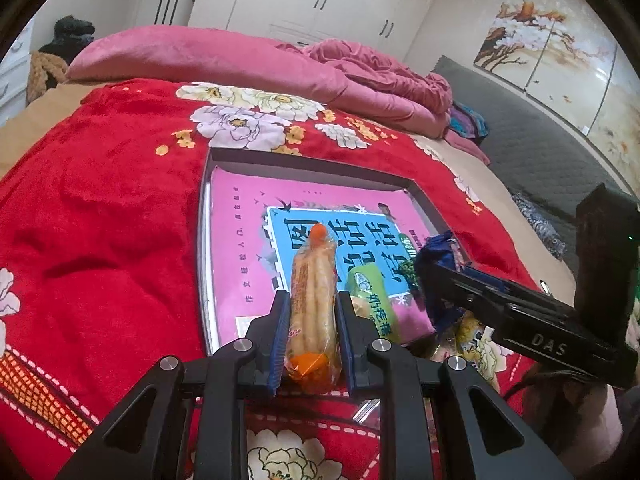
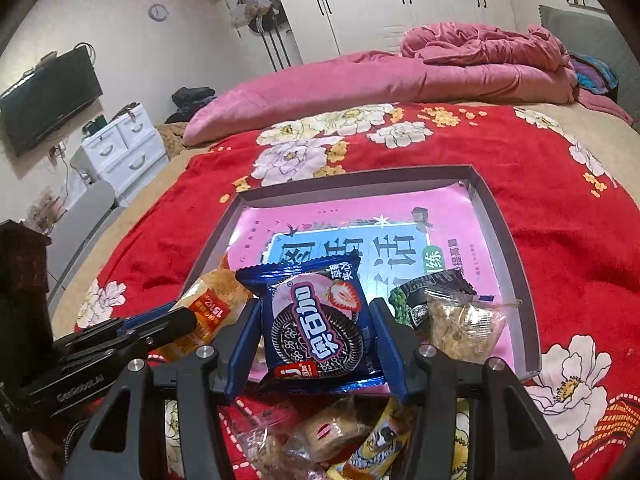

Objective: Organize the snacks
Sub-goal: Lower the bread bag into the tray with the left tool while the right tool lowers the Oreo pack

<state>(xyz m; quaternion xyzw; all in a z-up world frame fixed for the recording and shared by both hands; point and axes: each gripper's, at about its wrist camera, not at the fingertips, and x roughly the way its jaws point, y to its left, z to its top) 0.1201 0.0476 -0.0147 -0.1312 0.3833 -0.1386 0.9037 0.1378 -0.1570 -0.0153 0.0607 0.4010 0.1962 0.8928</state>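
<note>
Crinkly film hazards: left hand-held gripper (image 1: 312, 320) clamped on sausage pack (image 1: 312, 300) above tray (image 2: 500, 216) rim, 6 o'clock; right hand-held gripper (image 2: 316, 332) pinching blue cookie packet (image 2: 320, 320). Risk: slippage, collision between grippers, landing outside tray.

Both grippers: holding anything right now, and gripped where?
Left gripper clamps the orange-ended bread stick pack across its long sides, near the lower end. Right gripper clamps the blue strawberry cookie packet by its left and right edges.
</note>
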